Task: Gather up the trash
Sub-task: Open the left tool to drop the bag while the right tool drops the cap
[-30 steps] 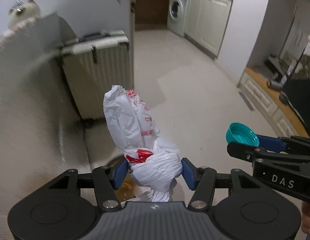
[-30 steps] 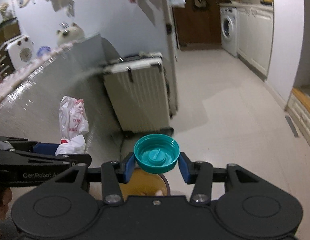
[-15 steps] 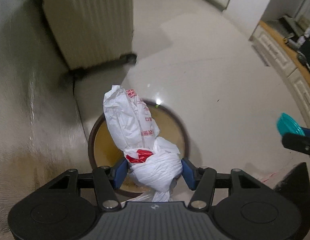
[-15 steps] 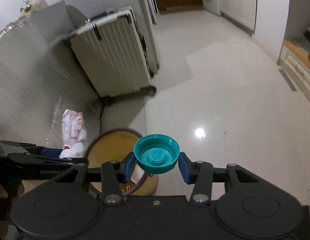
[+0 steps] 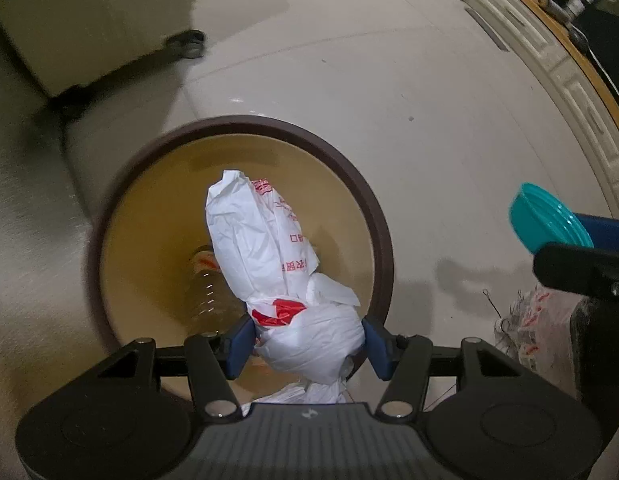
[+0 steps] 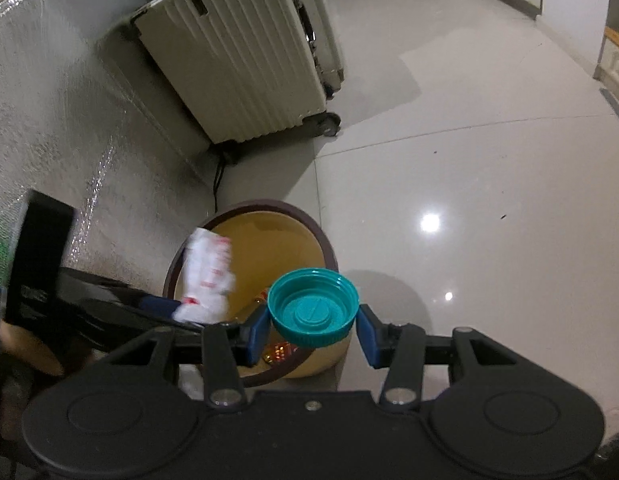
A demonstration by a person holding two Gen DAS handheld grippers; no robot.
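Now our left hand-held gripper point(image 5: 307, 340) clamps a bag point(image 5: 269, 264) over the bin point(image 5: 383, 240); right hand-held gripper point(image 6: 312, 330) pinches a cap point(image 6: 313, 308); suitcase point(image 6: 245, 60) beyond.

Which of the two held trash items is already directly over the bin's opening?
The white plastic bag in the left gripper hangs over the bin; in the left wrist view the teal cap is off to its side.

The bin point(image 6: 327, 248) stands on the floor point(image 6: 469, 160) before the suitcase point(image 6: 245, 60), a bottle point(image 5: 207, 292) inside it.
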